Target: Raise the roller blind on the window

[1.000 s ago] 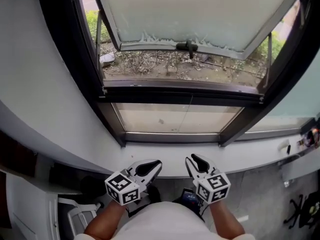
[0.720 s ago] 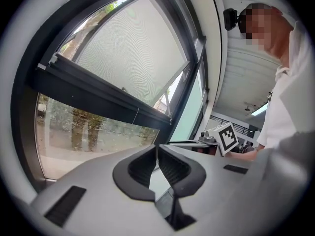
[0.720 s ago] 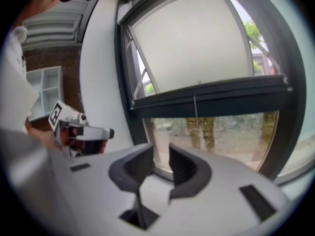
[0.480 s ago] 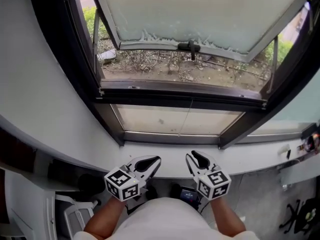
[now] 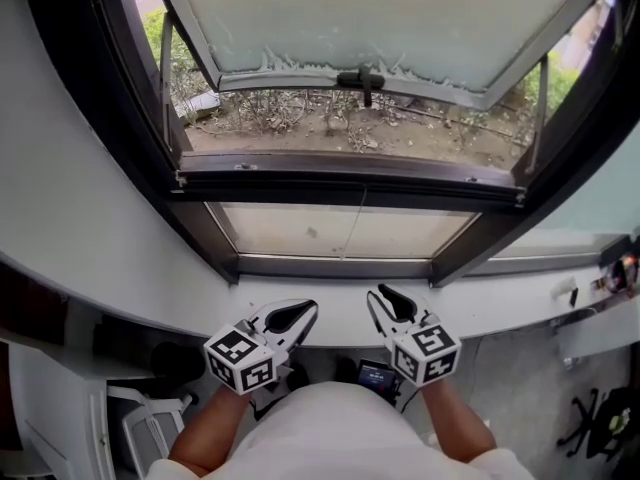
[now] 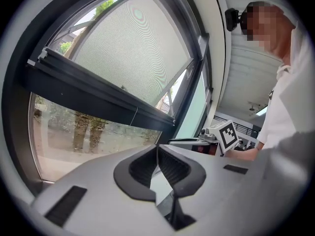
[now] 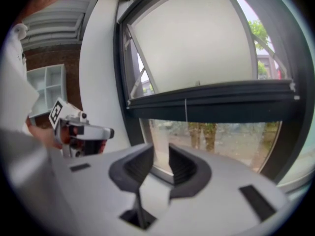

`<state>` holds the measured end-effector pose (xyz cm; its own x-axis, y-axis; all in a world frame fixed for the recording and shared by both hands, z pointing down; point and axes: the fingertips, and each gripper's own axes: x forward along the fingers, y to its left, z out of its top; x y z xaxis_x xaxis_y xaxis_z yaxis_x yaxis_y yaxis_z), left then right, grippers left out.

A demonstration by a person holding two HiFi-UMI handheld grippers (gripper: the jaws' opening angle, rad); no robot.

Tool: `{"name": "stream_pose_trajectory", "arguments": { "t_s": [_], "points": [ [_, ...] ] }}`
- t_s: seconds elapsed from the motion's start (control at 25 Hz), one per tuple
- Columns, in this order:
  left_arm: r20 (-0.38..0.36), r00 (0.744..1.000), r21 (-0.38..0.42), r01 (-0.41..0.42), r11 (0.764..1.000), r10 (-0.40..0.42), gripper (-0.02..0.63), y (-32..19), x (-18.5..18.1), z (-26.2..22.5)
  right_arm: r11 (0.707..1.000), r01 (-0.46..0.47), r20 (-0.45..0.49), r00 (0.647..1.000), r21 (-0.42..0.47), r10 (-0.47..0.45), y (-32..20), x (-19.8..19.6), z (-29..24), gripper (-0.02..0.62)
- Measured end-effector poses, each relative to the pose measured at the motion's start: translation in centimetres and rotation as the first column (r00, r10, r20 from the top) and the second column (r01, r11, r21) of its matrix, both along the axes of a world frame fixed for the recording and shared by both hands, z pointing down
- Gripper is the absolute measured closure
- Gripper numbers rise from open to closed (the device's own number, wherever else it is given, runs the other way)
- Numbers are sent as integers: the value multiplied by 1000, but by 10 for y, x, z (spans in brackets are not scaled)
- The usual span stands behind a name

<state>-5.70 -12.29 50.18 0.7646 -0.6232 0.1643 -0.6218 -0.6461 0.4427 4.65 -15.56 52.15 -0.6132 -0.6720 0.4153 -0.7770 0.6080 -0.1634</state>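
Note:
The pale roller blind [image 5: 380, 13] covers the tilted-out upper sash; its mesh shows as blind fabric [image 6: 133, 58] in the left gripper view. A thin cord [image 5: 360, 213] hangs from the dark crossbar in front of the lower pane, seen as cord [image 6: 134, 116] and cord [image 7: 186, 107] in the gripper views. My left gripper [image 5: 303, 312] hovers at the white sill's near edge, left of the cord, its jaws shut and empty [image 6: 157, 149]. My right gripper [image 5: 379, 297] is beside it, open with nothing between its fingers [image 7: 161, 149]. Both point at the window, well short of the cord.
A white sill [image 5: 500, 308] runs below the dark window frame [image 5: 200, 218]. A black handle [image 5: 362, 76] sits on the sash's lower rail. Small items lie at the sill's right end [image 5: 618, 268]. A chair base [image 5: 600, 423] and white furniture [image 5: 145, 433] stand on the floor.
Both grippers have edged a little forward and left along the sill's edge, and the head view has shifted with them. Neither gripper's jaws look any different.

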Motion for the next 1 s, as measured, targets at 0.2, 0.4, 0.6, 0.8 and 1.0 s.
{"name": "stream_pose_trajectory", "arguments": {
  "t_s": [0.2,0.4,0.6,0.8,1.0],
  "points": [
    [13,1000,5,-6,1000,6,575,-5,5,2,1000,-4,-3,1000,5,4,-6,5,-1,506],
    [-6,1000,49,-12,999,13,575,-13,6,-6,1000,4,-19,1000,31,-3,-17,3,-4,506],
    [16,1000,95,-18,995,17,575,-27,6,-12,997,13,-42,999,73,-10,-32,3,-14,506],
    [84,996,149,-39,988,27,575,-48,7,-19,993,20,-79,997,116,-11,-47,5,-26,506],
    [147,989,215,-45,976,13,575,-74,2,-34,984,43,-151,988,174,-17,-65,6,-39,506]
  ]
}}
